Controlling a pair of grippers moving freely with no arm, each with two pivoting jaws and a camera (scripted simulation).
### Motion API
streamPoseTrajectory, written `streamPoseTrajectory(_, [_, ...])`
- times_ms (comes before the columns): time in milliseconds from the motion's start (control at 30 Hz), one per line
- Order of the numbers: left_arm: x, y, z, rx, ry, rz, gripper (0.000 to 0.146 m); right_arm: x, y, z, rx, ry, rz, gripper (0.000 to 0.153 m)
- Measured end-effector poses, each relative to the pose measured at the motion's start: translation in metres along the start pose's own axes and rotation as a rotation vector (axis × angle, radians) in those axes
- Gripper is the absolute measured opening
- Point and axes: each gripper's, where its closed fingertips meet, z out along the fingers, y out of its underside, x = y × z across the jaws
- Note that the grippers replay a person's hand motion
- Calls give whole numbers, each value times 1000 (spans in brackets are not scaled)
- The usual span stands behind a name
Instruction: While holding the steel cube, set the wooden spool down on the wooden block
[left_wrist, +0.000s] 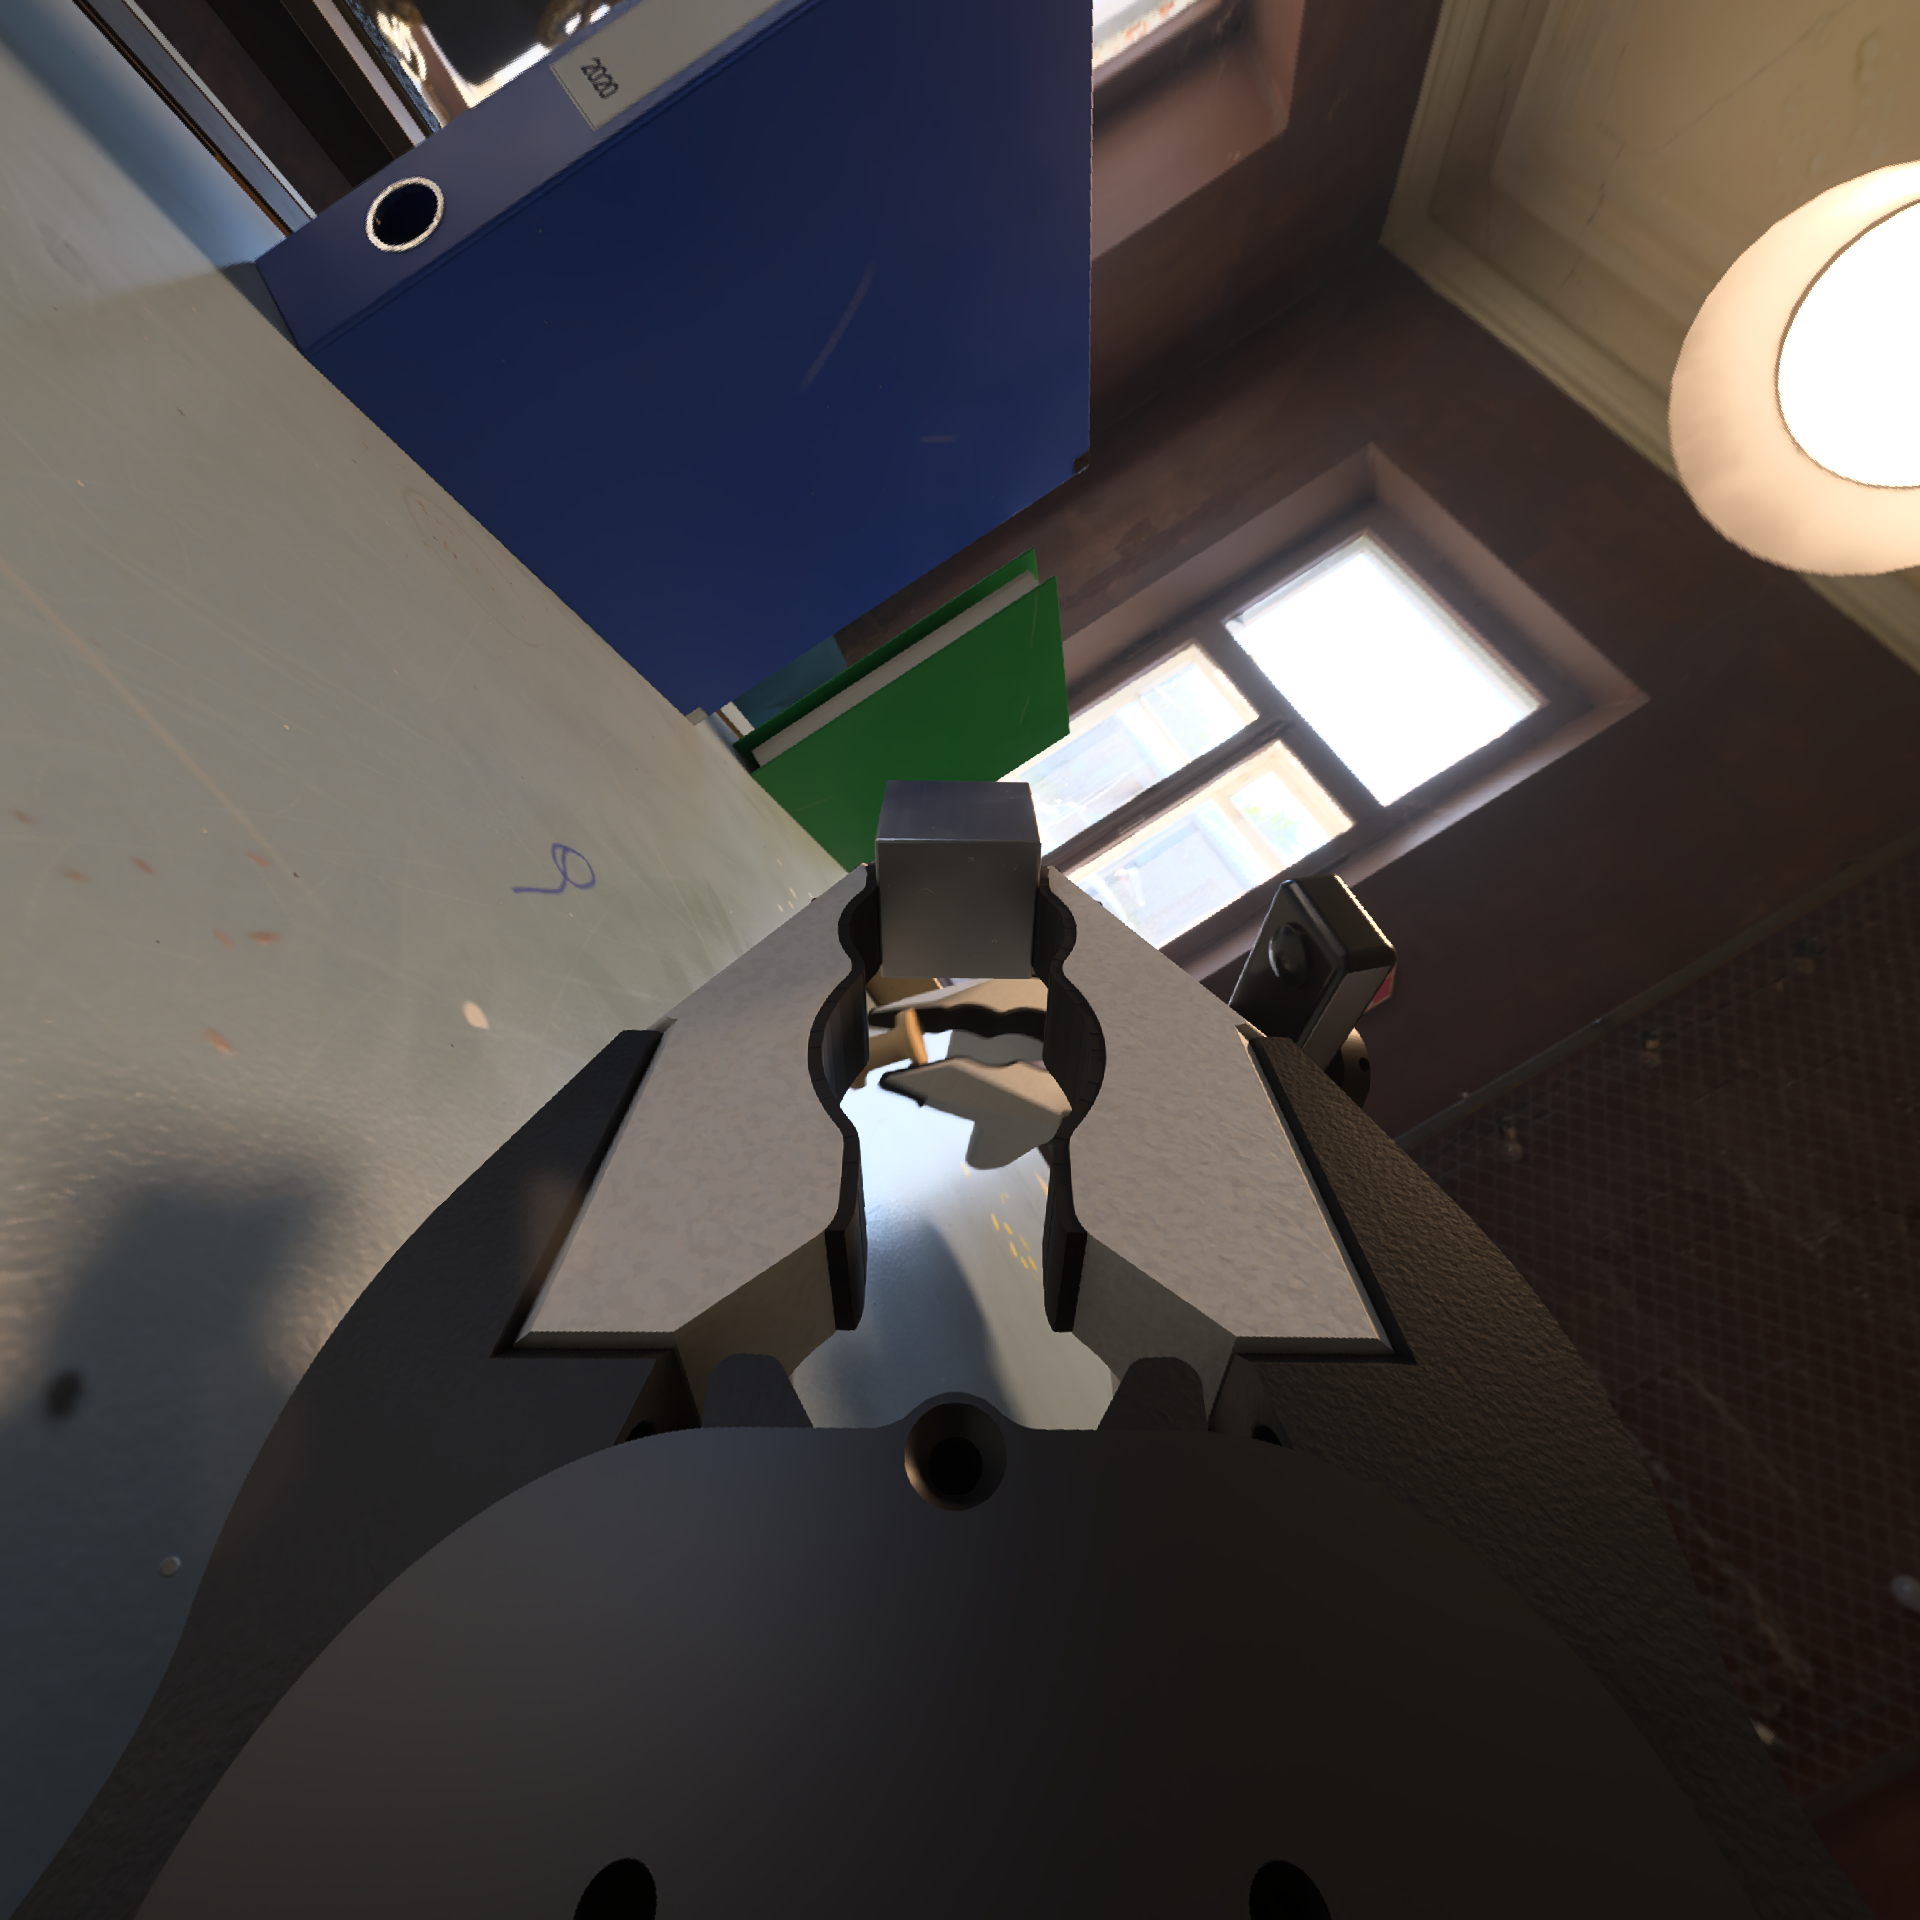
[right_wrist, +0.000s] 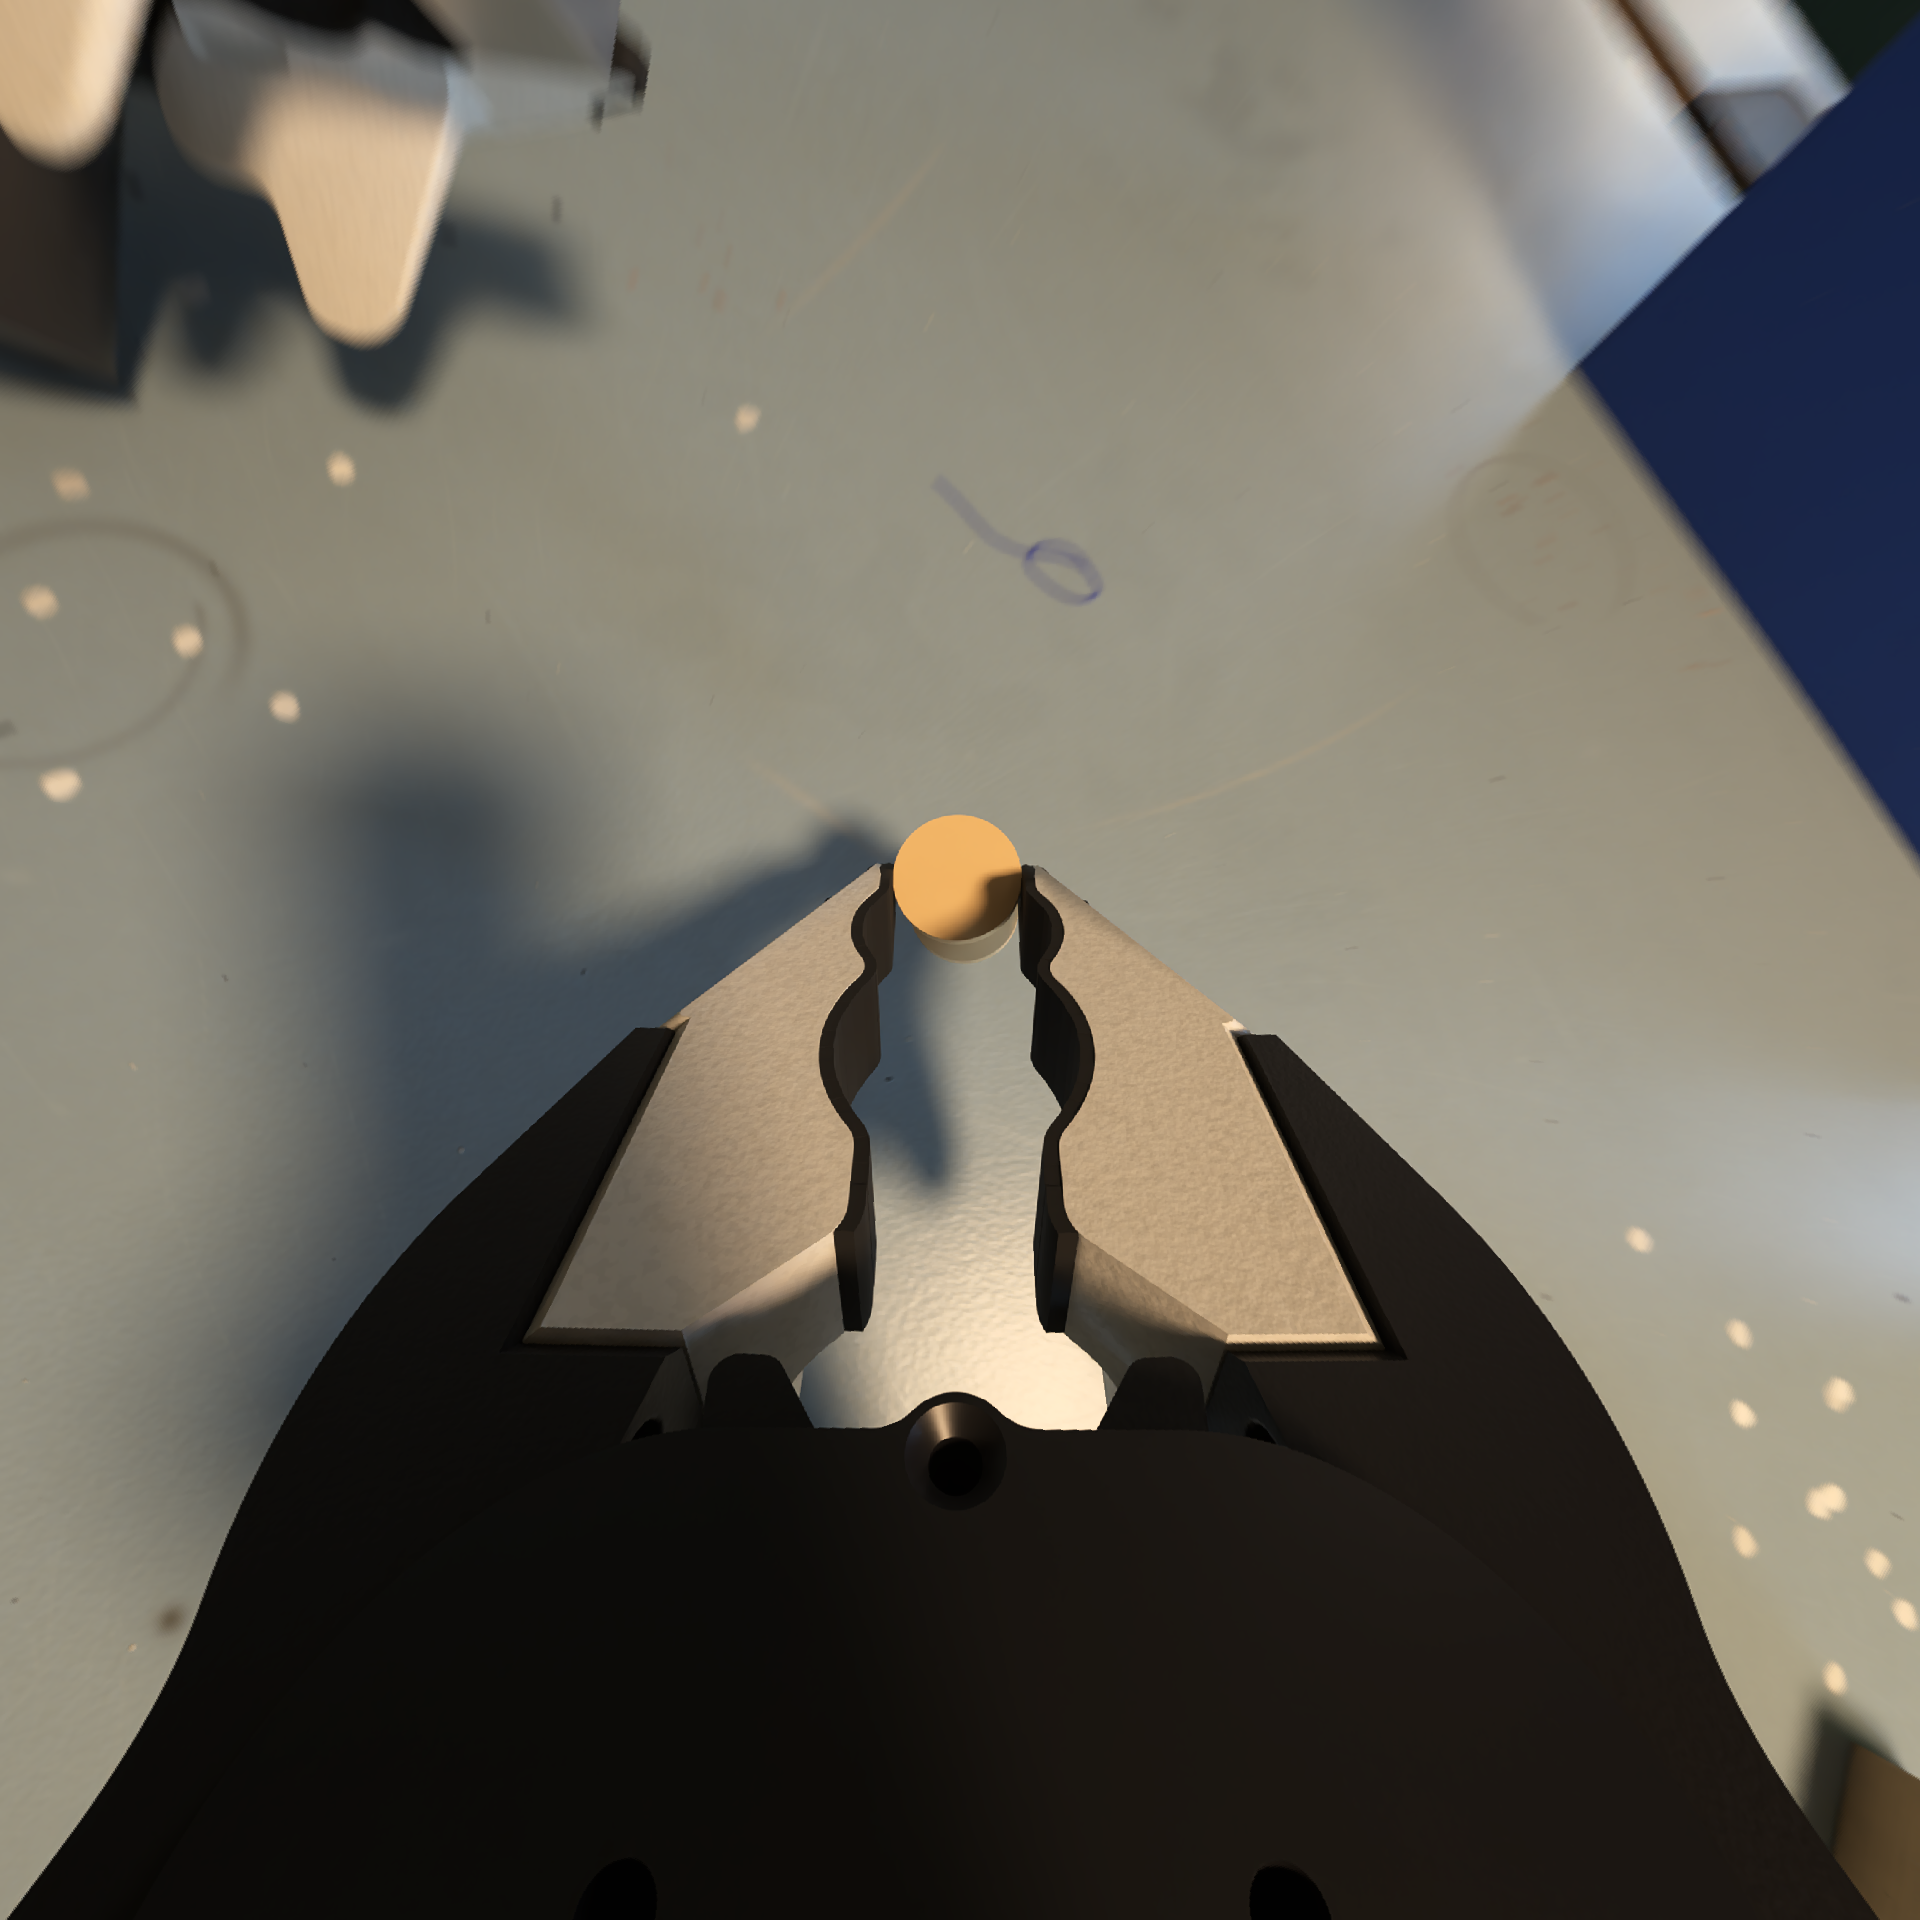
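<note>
In the left wrist view my left gripper (left_wrist: 957, 902) is shut on the steel cube (left_wrist: 956, 883), a grey block held at the fingertips above the pale table (left_wrist: 260, 727). In the right wrist view my right gripper (right_wrist: 957, 896) is shut on the wooden spool (right_wrist: 951, 868), seen end-on as a round tan disc, held above the table (right_wrist: 1299, 935). The right gripper (left_wrist: 987, 1091) also shows through the gap between the left fingers. The left gripper (right_wrist: 343, 177) shows blurred at the top left of the right wrist view. A tan-brown corner (right_wrist: 1875, 1808) at the bottom right edge may be the wooden block; I cannot tell.
A large blue binder (left_wrist: 727, 364) stands on the table's far side, with a green book (left_wrist: 935, 717) behind it. The binder's corner (right_wrist: 1787, 468) enters the right wrist view at the upper right. A blue pen scribble (right_wrist: 1049, 566) marks the table.
</note>
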Motion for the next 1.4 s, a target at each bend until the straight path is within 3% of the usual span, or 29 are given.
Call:
streamPoseTrajectory(167, [0,-3,-1,25,14,-44,28,42,-36,-58,227,82,98,23])
streamPoseTrajectory(300, [-1,-1,0,16,10,-44,28,101,-42,-131,286,301,83,23])
streamPoseTrajectory(467, [-1,0,1,9,7,-52,28,161,0,-217,176,481,113,23])
streamPoseTrajectory(600, [-2,2,5,3,10,-62,28,171,49,-247,34,363,243,23])
streamPoseTrajectory(767, [-3,12,20,-51,20,-66,28,177,100,-242,-28,222,436,23])
streamPoseTrajectory(1033, [-3,17,23,-79,21,-67,28,203,149,-185,-82,170,661,23])
streamPoseTrajectory(1200, [-3,11,18,-45,32,-113,28,205,160,-153,-118,141,658,23])
streamPoseTrajectory(1400, [-2,13,16,-53,35,-127,28,222,147,-123,-53,230,560,26])
